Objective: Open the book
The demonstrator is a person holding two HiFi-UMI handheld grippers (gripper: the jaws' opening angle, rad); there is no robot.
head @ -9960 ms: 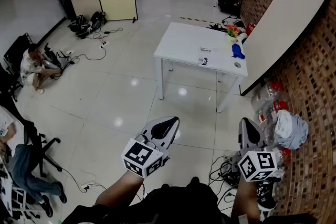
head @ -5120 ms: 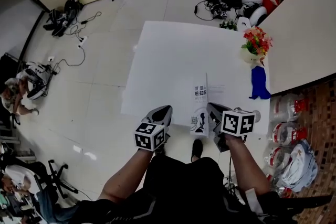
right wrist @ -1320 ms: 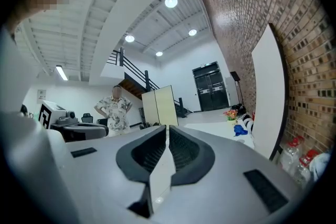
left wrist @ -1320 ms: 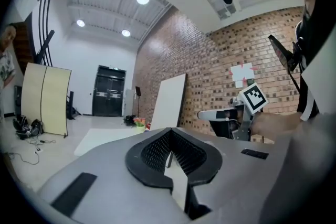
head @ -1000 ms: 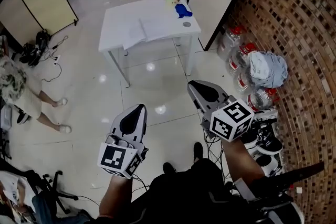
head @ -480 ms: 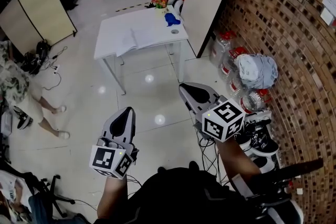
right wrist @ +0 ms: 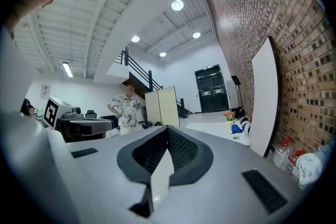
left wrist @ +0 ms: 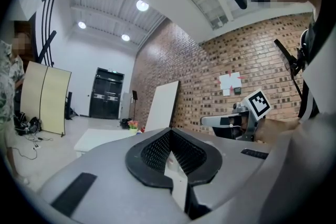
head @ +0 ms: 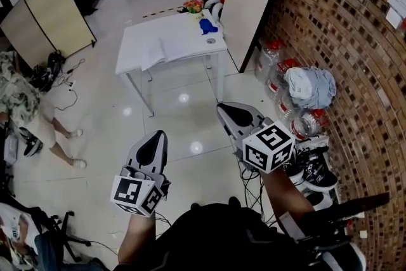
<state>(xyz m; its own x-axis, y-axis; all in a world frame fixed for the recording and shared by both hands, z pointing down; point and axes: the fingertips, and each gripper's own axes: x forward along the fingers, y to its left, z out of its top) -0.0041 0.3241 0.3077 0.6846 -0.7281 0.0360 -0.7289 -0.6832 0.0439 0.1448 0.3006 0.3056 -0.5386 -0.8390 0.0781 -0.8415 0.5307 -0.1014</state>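
Head view: open book (head: 176, 44) well beyond left tongs (head: 156, 136) and right tongs (head: 226, 109).

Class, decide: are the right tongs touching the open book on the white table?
Apart. The head view shows the right tongs held over the floor, well short of the table where the open book lies.

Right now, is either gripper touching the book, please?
No, the left gripper and right gripper hang over the floor, far from the book.
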